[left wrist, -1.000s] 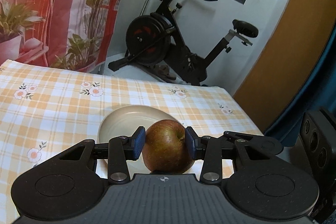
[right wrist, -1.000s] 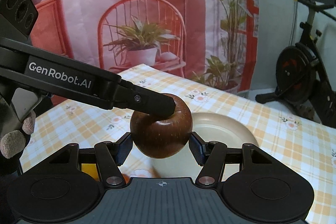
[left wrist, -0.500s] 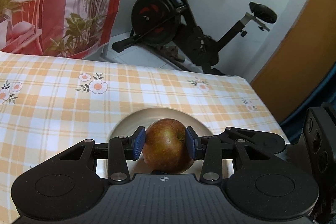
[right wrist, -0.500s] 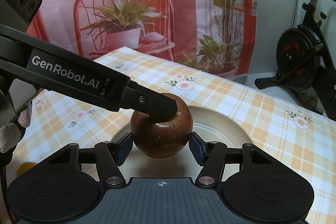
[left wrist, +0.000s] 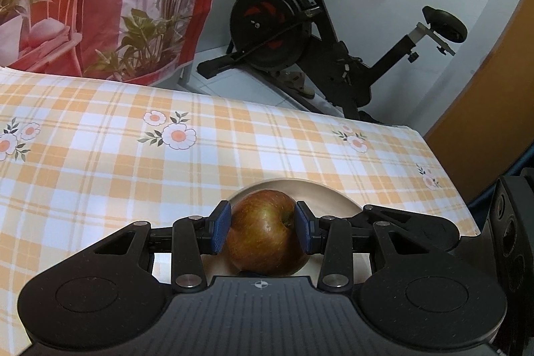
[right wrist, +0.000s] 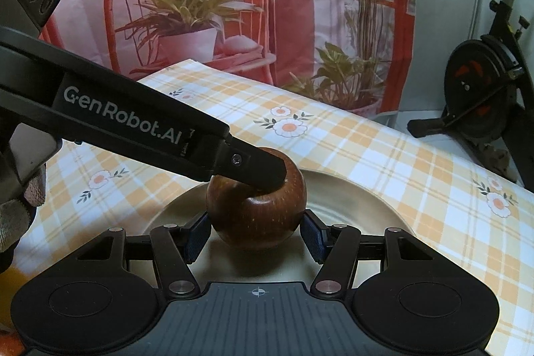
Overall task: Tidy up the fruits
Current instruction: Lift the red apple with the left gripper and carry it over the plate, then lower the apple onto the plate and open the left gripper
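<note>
A red-brown apple (left wrist: 265, 232) is held between the blue pads of my left gripper (left wrist: 263, 231), low over a beige plate (left wrist: 330, 199). In the right wrist view the same apple (right wrist: 257, 216) sits just above the plate (right wrist: 353, 199), with the left gripper's finger (right wrist: 253, 167) pressed into its top. My right gripper (right wrist: 255, 237) has its pads on either side of the apple; I cannot tell whether they touch it.
The table has an orange checked cloth with flowers (left wrist: 133, 162). Its right edge (left wrist: 447, 175) is near the plate. An orange fruit (right wrist: 11, 276) shows at the lower left of the right wrist view. An exercise bike (left wrist: 317, 49) stands beyond the table.
Both grippers and the apple have moved forward and down, so the apple now hangs low over the plate's middle. The left grip on the apple is unchanged.
</note>
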Demonstrator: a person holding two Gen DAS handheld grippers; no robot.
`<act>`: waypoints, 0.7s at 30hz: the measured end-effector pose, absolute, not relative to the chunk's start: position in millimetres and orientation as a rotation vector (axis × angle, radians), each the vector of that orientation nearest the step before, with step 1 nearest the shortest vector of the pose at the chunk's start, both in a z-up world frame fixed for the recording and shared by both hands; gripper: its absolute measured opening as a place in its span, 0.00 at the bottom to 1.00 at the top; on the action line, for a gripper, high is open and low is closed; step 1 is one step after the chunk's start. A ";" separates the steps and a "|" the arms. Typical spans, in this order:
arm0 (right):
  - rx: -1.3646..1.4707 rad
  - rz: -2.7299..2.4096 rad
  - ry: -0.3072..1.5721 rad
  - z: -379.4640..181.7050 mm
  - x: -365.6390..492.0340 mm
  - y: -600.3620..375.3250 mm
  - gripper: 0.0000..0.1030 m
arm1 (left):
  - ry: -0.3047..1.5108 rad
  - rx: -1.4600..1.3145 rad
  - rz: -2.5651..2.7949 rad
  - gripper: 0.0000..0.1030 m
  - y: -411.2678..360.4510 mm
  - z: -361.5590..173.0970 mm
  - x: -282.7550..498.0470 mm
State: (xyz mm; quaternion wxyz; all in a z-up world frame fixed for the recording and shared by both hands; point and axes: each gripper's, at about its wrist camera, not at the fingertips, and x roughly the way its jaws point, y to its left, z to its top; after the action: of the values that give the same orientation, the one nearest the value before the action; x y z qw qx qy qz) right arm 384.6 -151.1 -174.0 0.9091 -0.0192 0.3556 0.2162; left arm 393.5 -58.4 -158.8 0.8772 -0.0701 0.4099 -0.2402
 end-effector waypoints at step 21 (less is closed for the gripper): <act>-0.076 0.384 0.724 -166.3 373.9 -160.3 0.61 | 0.818 -0.134 -0.434 0.45 -59.0 -161.0 394.3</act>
State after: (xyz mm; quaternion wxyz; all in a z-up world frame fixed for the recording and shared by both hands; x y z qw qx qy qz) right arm 373.9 -160.3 -166.3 0.9166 -0.0369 0.3516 0.1865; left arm 394.3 -59.0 -161.0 0.8926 -0.0644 0.3941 -0.2092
